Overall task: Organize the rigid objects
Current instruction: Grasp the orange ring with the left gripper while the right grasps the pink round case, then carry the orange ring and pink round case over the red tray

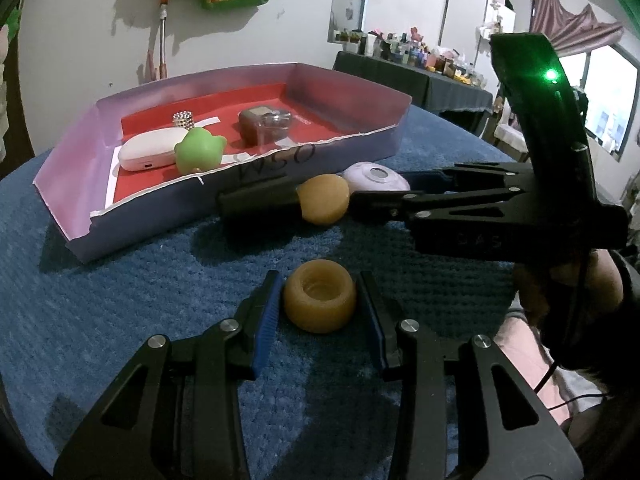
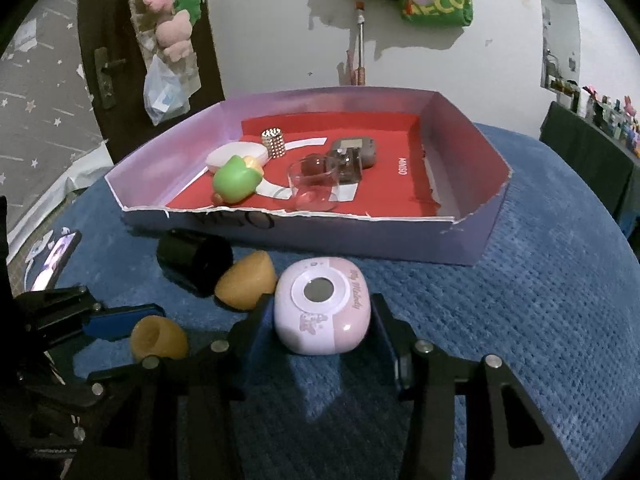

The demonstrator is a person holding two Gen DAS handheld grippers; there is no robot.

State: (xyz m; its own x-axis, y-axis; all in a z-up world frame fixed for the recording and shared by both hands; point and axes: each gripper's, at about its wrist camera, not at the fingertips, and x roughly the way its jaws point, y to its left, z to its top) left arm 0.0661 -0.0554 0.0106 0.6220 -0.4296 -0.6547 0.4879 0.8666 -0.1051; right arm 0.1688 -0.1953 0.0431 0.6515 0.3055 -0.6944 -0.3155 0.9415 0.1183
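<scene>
Here we see left gripper (image 1: 320, 306) open around tan cup (image 1: 320, 303), right gripper (image 2: 322, 326) open around pink case (image 2: 323, 306), both upright.

Left hand-held gripper (image 1: 320, 308) jaws apart, low; right hand-held gripper (image 2: 320, 320) jaws apart, low

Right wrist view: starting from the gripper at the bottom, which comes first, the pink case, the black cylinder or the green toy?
1. The pink case, between the right gripper fingers, which are open.
2. The black cylinder, lying on the blue cloth to the left, in front of the box.
3. The green toy, inside the box, left part.
</scene>
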